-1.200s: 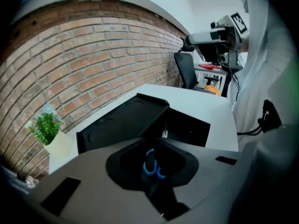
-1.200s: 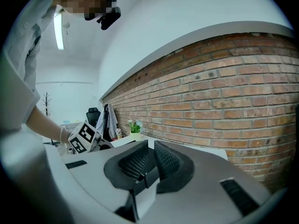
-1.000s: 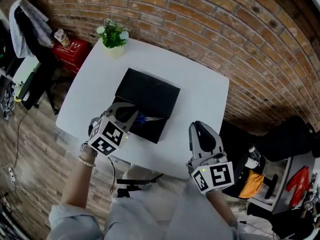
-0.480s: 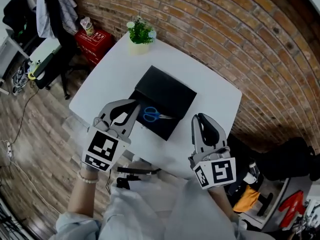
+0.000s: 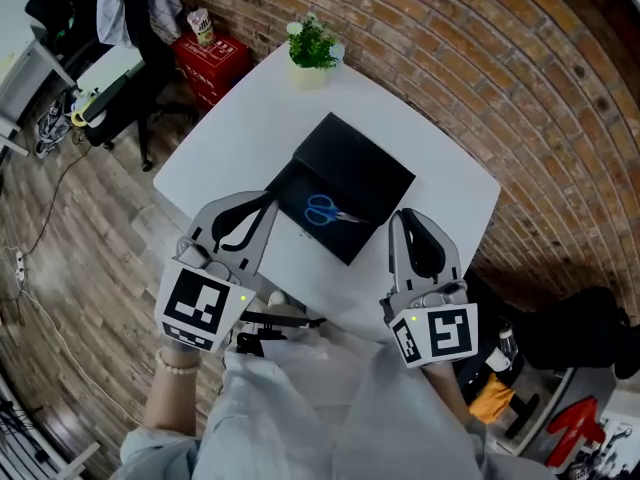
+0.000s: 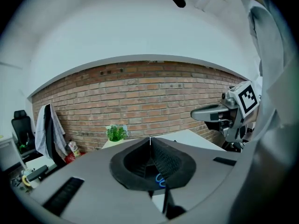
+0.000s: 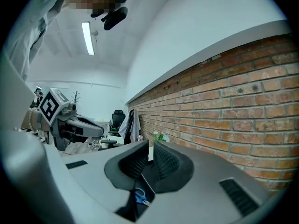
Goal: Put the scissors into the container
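Observation:
The blue-handled scissors (image 5: 330,211) lie flat inside the black container (image 5: 368,168) in the middle of the white table (image 5: 240,128). My left gripper (image 5: 268,204) hovers over the table's near edge, just left of the container, jaws together and empty. My right gripper (image 5: 405,216) hangs at the container's right front corner, also shut on nothing. Through the left gripper (image 6: 150,141) a bit of the blue scissors (image 6: 160,181) shows below the tips. Under the right gripper (image 7: 150,149) the scissors (image 7: 139,196) show too.
A small potted plant (image 5: 312,43) stands at the table's far corner. A red box (image 5: 215,53) and a chair hung with clothes (image 5: 130,8) are on the floor at the left. Black bags (image 5: 590,328) lie to the right by the brick wall.
The left gripper was at the scissors over the container a second ago; it has pulled back toward me, leaving them lying inside. The head view has shifted.

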Available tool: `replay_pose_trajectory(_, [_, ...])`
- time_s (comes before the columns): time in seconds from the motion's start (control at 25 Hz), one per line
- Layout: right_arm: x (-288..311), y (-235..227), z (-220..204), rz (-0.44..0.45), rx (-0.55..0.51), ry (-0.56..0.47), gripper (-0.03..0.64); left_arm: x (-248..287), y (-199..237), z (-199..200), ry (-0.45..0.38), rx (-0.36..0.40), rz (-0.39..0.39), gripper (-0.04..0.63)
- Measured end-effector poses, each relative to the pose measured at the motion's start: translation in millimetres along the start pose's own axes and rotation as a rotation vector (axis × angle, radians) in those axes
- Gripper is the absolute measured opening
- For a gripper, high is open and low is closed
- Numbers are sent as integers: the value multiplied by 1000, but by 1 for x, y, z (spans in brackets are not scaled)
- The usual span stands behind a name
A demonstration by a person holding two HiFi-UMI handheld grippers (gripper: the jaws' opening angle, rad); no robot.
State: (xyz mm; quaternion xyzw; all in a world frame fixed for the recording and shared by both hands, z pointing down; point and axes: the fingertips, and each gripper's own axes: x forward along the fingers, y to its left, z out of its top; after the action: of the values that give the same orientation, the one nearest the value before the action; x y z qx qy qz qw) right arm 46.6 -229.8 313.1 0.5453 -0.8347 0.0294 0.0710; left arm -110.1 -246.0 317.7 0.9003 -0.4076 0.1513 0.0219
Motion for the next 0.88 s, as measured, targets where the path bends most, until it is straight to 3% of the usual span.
replay_pose_trajectory(0.32, [6,12,3,36,-9,1,58,-11,4,5,-22,-36,48,21])
replay_pose_trajectory(0.88, [8,22,-1,54,-29,14,55,-10,-1,-6,-1,-3,22,21])
